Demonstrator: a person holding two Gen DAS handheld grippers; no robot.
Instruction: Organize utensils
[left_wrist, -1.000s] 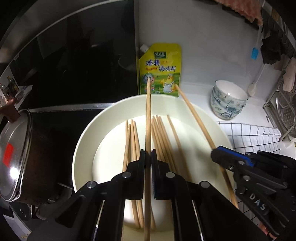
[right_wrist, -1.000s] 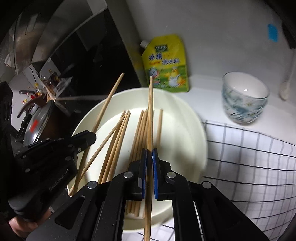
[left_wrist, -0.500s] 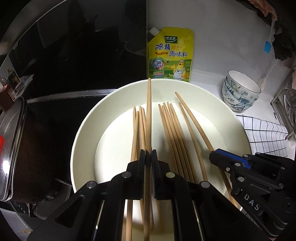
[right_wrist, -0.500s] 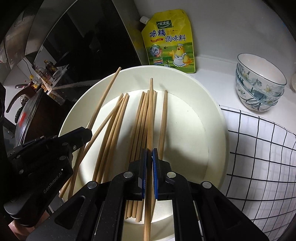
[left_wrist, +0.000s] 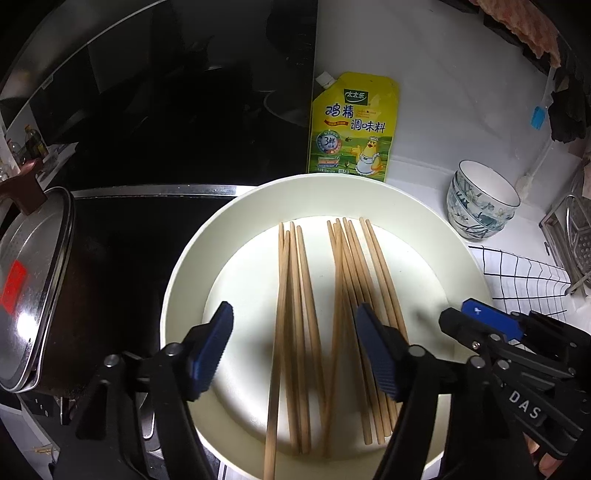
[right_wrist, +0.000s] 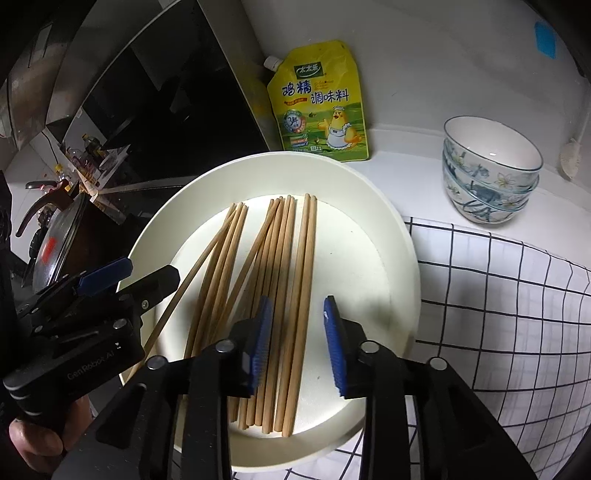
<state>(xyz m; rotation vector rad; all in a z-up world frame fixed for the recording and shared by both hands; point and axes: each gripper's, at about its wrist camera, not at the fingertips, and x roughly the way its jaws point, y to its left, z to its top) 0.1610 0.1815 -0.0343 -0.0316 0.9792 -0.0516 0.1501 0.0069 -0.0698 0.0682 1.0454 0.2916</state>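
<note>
Several wooden chopsticks lie lengthwise in a white plate (left_wrist: 192, 266), in a left bunch (left_wrist: 291, 295) and a right bunch (left_wrist: 362, 288). My left gripper (left_wrist: 293, 350) hovers over the left bunch, its jaws opening wide and its pads clear of the sticks. My right gripper (right_wrist: 297, 343) hovers over the plate (right_wrist: 391, 236) with its jaws opening astride the rightmost pair of chopsticks (right_wrist: 304, 277), touching neither. The other gripper shows in each view: the right gripper (left_wrist: 469, 321) at the plate's right rim, the left gripper (right_wrist: 133, 277) at its left rim.
A yellow seasoning pouch (left_wrist: 352, 129) leans on the wall behind the plate. Stacked patterned bowls (left_wrist: 480, 199) stand at the back right. A checked cloth (right_wrist: 498, 314) lies right of the plate. A lidded pot (left_wrist: 33, 288) sits on the black stove (left_wrist: 147, 129) at left.
Each gripper was shut on one chopstick; both have let go and opened. Those chopsticks now lie on the plate with the others.
</note>
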